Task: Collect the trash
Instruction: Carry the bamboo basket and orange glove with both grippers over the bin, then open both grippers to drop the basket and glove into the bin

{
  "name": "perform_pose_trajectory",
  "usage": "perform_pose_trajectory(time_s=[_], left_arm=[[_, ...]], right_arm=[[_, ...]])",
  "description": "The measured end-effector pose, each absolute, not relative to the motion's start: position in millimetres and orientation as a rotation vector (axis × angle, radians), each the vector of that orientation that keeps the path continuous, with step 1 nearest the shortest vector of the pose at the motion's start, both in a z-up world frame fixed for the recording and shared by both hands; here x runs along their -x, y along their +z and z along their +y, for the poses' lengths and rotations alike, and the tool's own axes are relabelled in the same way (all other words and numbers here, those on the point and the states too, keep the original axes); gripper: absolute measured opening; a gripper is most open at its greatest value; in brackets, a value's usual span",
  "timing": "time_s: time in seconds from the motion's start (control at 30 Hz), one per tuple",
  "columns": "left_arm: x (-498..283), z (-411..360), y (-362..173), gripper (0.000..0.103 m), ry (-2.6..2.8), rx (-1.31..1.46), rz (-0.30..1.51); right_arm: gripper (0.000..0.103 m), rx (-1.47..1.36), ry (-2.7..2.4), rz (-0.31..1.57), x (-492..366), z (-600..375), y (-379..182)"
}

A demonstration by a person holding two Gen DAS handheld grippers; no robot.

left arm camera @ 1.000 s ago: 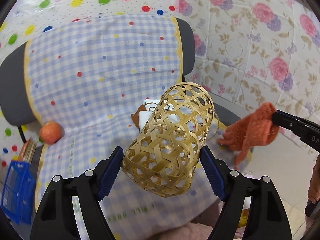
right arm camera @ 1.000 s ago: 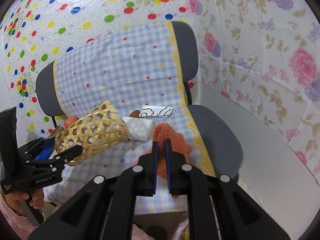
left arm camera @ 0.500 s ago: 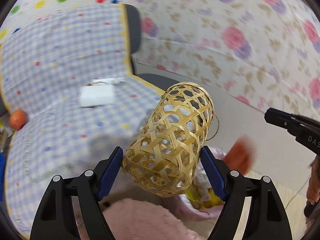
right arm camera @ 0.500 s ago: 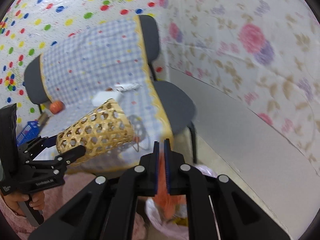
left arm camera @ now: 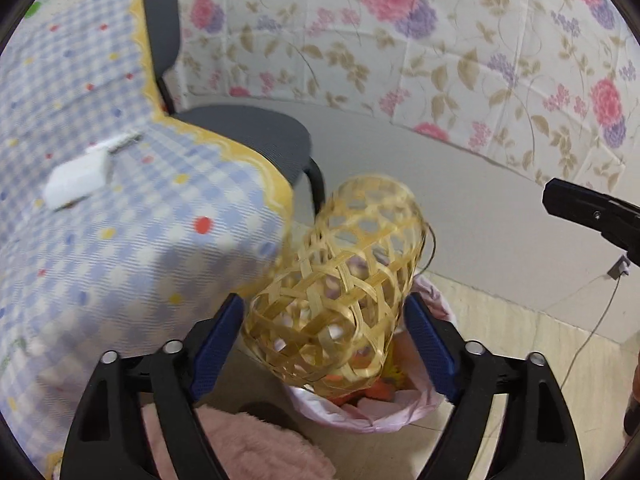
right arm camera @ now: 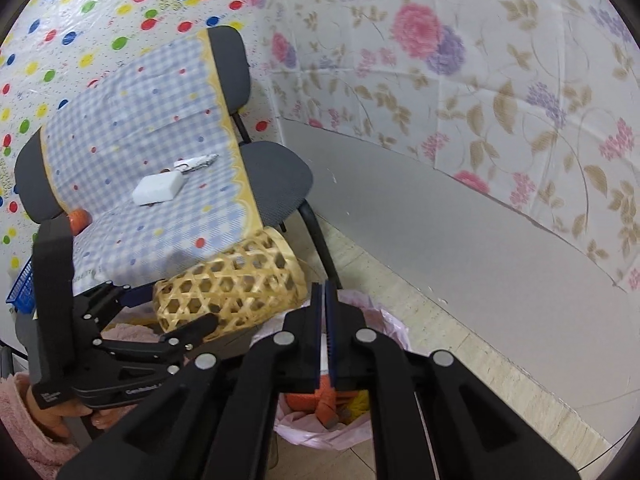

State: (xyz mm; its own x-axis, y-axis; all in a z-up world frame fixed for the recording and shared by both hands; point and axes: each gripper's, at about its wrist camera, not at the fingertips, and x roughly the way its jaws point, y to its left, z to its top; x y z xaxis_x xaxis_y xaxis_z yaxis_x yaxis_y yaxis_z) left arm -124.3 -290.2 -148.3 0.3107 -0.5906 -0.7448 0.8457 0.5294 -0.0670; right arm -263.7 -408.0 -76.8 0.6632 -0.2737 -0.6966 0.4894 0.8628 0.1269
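woven bamboo basket (open lattice); thin pink plastic bag; checked cloth.

Floral wall, grey chair, tiled floor.

Chair: dark grey seat and back, black legs, standing by the wall.
Cloth: blue-and-white check, coloured dots, yellow scalloped edge, draped over the chair.
Wall covering: pink and purple flowers, tan leaves.
Dotted sheet: white, multicoloured dots, behind the chair.
Crate: blue plastic, at the chair's left.
Cable: thin, along the tiled floor.
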Motion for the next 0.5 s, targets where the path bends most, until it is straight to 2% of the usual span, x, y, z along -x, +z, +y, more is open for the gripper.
perform_pose_trajectory(time_s=[0.23,0.5], left_arm=[[122.2,-287.1,-151.2,0.089,-0.953,-0.379,0.817],[99.2,-227.6,-99.9,0.089,-0.775,-0.330,0.704]], right_arm=[[0.019,-0.353,-0.439,0.730,267.3,-416.7,-80.7],[0.025,-0.338,-0.365,0.699,248.3,-398.9,-67.5]])
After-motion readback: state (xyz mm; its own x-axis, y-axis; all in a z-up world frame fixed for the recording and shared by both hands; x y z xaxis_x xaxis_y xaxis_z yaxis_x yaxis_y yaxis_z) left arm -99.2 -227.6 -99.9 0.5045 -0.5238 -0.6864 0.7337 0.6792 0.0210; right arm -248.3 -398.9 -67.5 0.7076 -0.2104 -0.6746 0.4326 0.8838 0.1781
